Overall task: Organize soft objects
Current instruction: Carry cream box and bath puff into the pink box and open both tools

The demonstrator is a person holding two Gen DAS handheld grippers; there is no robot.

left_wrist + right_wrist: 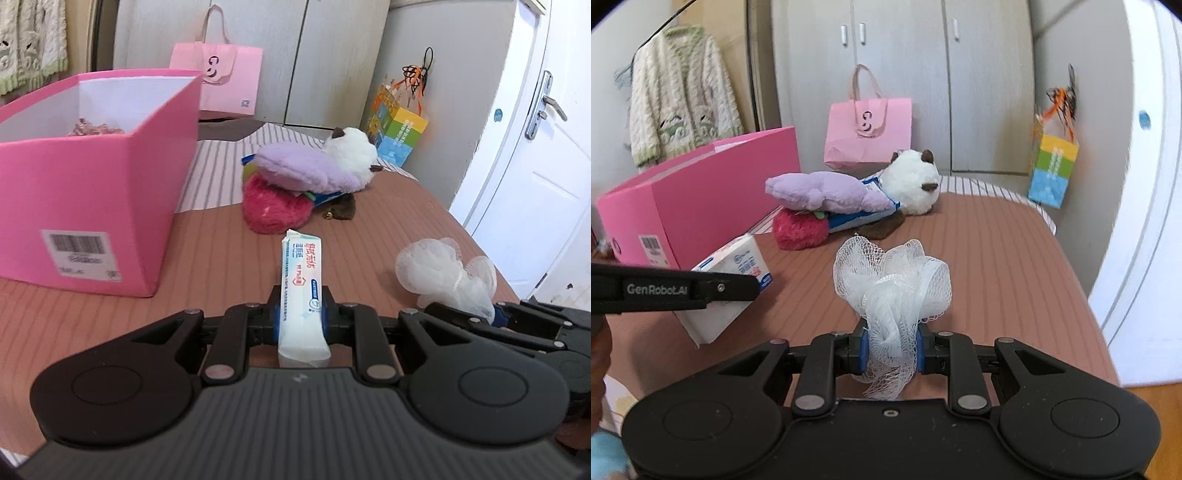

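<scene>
**Both grippers loaded, pink box ahead-left.**
Left wrist view: left gripper (301, 317) pinches the wet-wipe pack (301, 291) edge-on near its rear end, presumably for transfer to the pink box (92, 206); box contents mostly hidden by its wall.
Right wrist view: right gripper (891, 350) is clamped on the mesh bath pouf (892, 291), held above the bed (997, 258); the plush pile (849, 203) overlaps, hiding its lower items.

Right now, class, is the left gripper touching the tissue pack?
Touching. The left wrist view shows the left gripper with both blue pads pressed against the sides of the tissue pack, pinching it.
</scene>
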